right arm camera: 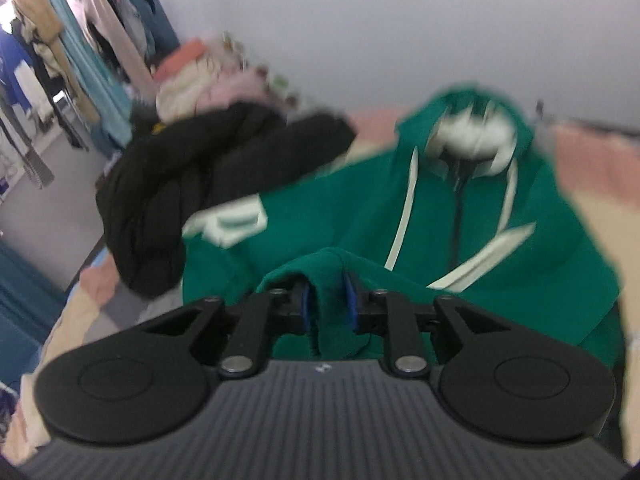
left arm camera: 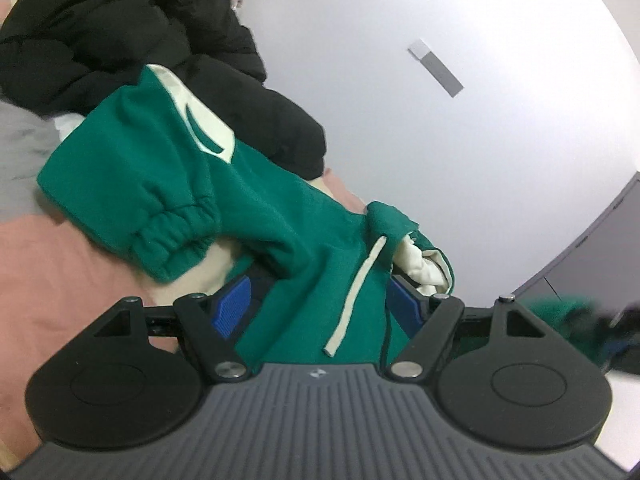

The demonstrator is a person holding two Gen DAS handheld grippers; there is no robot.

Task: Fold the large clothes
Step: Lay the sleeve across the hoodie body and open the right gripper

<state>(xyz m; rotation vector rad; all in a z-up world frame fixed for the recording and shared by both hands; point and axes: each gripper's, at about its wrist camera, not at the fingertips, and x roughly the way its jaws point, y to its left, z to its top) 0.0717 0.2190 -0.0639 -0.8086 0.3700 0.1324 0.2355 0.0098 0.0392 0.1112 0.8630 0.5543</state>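
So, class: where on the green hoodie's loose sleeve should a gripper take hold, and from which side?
Grip the sleeve at its gathered elastic cuff. The cuff is bunched thick, giving the fingers a firm ridge, and it lies open-ended on the pink bedding. Come from the cuff's free end, along the bedding, probably not from the black jacket side.

Green hoodie (left arm camera: pixel 256 208): fleece-like fabric, cream panels, cream drawstrings, dark front zipper. Left wrist view: garment runs diagonally from upper left to lower centre of frame; an elastic-cuffed sleeve (left arm camera: pixel 176 236) is draped across the body at centre left; one cream drawstring (left arm camera: pixel 356 300) hangs at lower centre; cream-lined hood (left arm camera: pixel 416 256) bunched at right centre. Right wrist view (blurred): hoodie (right arm camera: pixel 440 220) fills centre and right, hood opening at upper right, a fabric fold (right arm camera: pixel 328 280) bunched at lower centre.
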